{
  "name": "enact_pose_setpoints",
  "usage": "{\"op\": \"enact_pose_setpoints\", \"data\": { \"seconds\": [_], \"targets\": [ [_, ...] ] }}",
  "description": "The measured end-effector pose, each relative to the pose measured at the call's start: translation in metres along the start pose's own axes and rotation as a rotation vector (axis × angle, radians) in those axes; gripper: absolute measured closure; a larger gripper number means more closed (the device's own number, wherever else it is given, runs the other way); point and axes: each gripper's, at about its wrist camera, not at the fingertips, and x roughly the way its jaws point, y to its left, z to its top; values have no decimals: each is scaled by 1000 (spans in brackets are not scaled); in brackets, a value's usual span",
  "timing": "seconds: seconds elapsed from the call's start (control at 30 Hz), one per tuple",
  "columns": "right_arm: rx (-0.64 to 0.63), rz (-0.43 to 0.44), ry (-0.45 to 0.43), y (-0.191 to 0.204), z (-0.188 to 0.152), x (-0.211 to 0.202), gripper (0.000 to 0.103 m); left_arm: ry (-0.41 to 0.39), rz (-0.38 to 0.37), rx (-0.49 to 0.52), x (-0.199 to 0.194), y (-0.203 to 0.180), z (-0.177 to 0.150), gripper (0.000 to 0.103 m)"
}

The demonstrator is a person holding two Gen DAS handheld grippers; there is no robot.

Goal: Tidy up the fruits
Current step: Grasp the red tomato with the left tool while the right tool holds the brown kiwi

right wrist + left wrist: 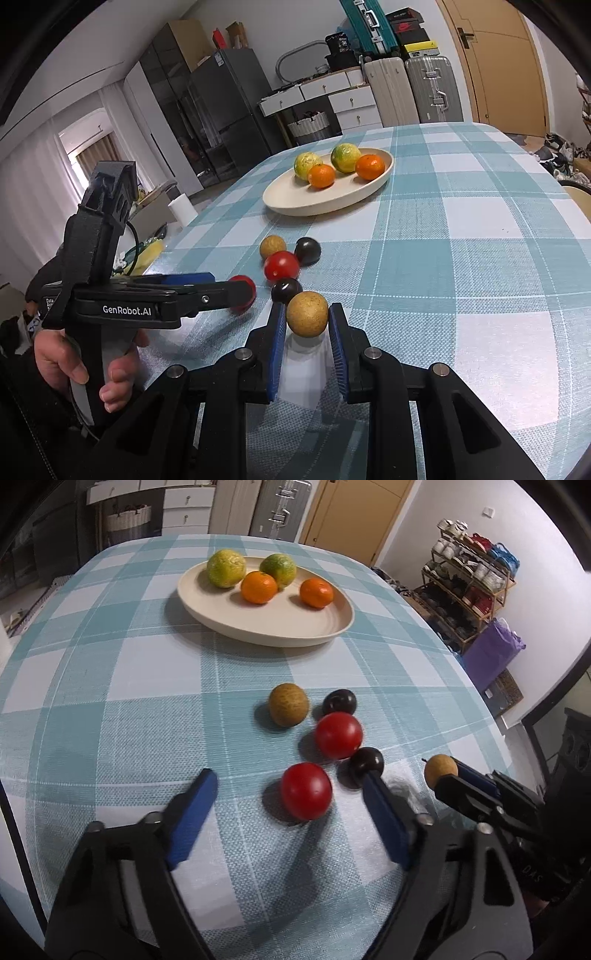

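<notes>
We see a table covered with a checked cloth, and toward its far edge a cream plate carrying two green-yellow citrus fruits and two oranges. Nearer the front edge, loose on the cloth, lie a tan fruit, two dark plums, and two red tomatoes, the group close together and several of them touching or nearly so. The left gripper hangs over the near tomato with its blue pads spread apart on either side of it; in the left wrist view neither pad reaches the tomato, though in the right wrist view the finger hides most of that fruit, so contact on the far side cannot be fully ruled out. The right gripper is clamped on a second tan fruit, its two pads pressing the fruit's sides, and the fruit is carried clear of the cloth near the front right corner. A hand grips the handle of the left gripper beside the table's left edge.
</notes>
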Motion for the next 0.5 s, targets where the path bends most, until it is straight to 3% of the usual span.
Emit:
{"op": "enact_pose_setpoints", "data": {
  "seconds": [0.07, 0.17, 0.5],
  "targets": [
    [8, 2, -4, -3, 1, -1, 79, 6, -6, 16, 1, -2, 0, 54],
    [10, 4, -10, -5, 3, -3, 79, 15, -23, 22, 1, -1, 0, 77],
    [23, 4, -25, -10, 13, -4, 79, 13, -57, -48, -8, 20, 10, 78]
  ]
}}
